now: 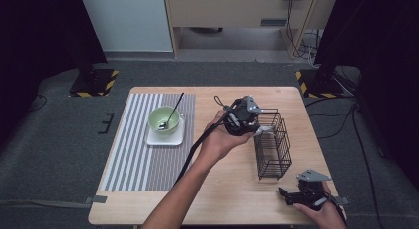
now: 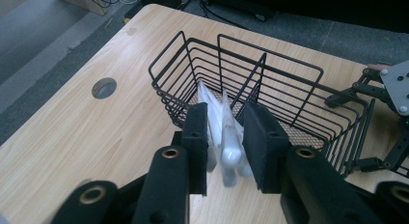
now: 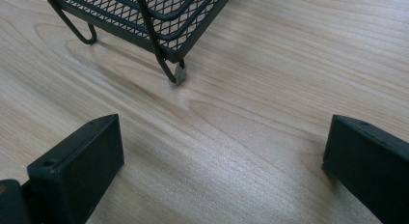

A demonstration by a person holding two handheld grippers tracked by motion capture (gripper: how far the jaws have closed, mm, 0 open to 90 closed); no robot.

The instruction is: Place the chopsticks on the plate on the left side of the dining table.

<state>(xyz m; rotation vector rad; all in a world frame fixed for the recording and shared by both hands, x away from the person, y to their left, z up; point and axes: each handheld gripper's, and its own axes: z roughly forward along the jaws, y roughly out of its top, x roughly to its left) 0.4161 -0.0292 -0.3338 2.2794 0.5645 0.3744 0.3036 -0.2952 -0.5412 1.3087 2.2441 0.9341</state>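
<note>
- Fingers, left gripper (image 2: 226,122): the two black pads (image 2: 195,137) stand narrow, one on each side of the white utensils. The left pad lies against them, and a thin gap seems to show at the right pad. I cannot tell whether the grip has fully taken. In the high view this gripper (image 1: 242,118) sits at the far end of the basket.
- Fingers, right gripper (image 3: 224,132): the pads (image 3: 77,171) are spread wide with only bare wood between them. It rests on the table's near right corner (image 1: 286,195), just short of the basket's foot, and holds nothing.
- Table (image 1: 222,199): pale wood.
- Mat (image 1: 133,160): grey and white stripes, covering the left part of the table.
- Basket (image 2: 289,84): black wire, upright, split by a divider, standing right of centre and well apart from the mat.
- Plate (image 1: 153,139): white and square, lying on the mat.
- Bowl (image 1: 154,121): pale green, sitting on the plate.
- Spoon (image 1: 174,108): dark handle, leaning out of the bowl toward the far side.
- White utensils (image 2: 229,137): standing tilted in the basket compartment nearest the left gripper, their upper ends between its pads.
- Step in hand, as judged: taking hold of the utensils at the basket.
- Next move, as judged: make sure the grip is firm, then lift straight up. The ends must clear the wire rim and the divider without snagging or tipping the basket. The free right gripper is close enough to steady it.
</note>
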